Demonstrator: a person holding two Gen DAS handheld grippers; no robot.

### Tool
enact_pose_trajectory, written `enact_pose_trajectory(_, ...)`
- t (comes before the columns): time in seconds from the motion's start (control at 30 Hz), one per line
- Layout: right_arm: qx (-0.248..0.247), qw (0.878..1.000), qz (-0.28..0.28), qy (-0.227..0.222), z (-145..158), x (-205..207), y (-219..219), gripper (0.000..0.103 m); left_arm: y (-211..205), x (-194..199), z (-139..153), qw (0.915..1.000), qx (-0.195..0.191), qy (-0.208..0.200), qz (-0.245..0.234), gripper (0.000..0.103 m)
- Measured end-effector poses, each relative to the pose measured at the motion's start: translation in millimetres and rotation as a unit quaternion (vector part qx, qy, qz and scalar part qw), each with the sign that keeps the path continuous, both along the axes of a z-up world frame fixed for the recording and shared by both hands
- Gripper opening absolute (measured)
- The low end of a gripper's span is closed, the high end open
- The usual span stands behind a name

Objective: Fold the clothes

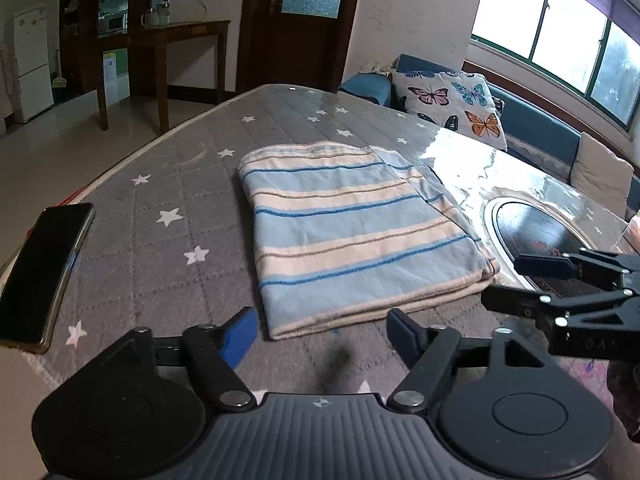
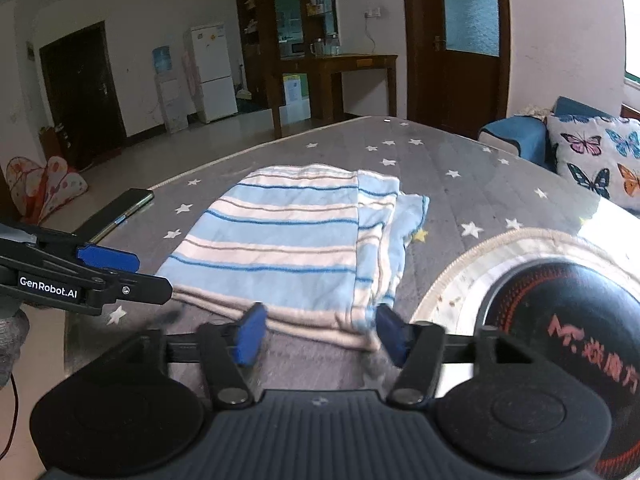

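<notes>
Both grippers are hanging wide open and empty, the left gripper (image 1: 322, 334) and right gripper (image 2: 320, 334) just short of the near hem. Beyond them, the folded striped cloth (image 1: 352, 232) is lying flat on the star-patterned table cover (image 1: 168, 184), a phone (image 1: 40, 276) resting off to the left

Two low, close views, shared garment (image 1: 352, 232).
</notes>
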State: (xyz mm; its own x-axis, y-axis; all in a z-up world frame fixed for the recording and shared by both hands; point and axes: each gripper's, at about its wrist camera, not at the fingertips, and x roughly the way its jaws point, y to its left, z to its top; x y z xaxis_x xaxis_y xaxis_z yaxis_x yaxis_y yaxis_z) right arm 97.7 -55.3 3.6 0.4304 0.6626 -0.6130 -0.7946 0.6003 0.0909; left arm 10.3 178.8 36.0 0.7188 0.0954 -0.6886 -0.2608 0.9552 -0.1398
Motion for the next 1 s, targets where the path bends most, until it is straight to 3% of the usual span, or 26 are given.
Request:
enact_pose_trajectory(0.07, 0.002, 1.0, -0.003, 0.0, -2, -6, -5, 0.071, -3, -4, 1, 1.0, 0.002, -0.003, 0.004, 0.084)
enact_pose_trajectory(0.13, 0.0, 1.0, -0.005, 0.002, -4, -10, -8, 0.084, -6, -7, 2, 1.0, 0.005, -0.006, 0.004, 0.089)
enact_pose_trajectory(0.2, -0.001, 1.0, -0.007, 0.002, -5, -15, -11, 0.084, -9, -11, 2, 0.9999, 0.006, -0.01, 0.004, 0.098)
enact_pose_trajectory(0.3, 0.003, 1.0, -0.013, 0.001, -6, -21, -16, 0.092, -14, -18, 3, 0.9998, 0.007, -0.016, 0.002, 0.103)
enact_pose_trajectory(0.53, 0.008, 0.999, -0.031, -0.002, -6, -34, -25, 0.103, -20, -29, 1, 0.9998, 0.014, -0.013, 0.008, 0.103)
enact_pose_trajectory(1.0, -0.003, 0.998, -0.056, 0.007, -12, -51, -29, 0.103, -29, -39, -8, 0.9996, 0.015, 0.005, 0.025, 0.103)
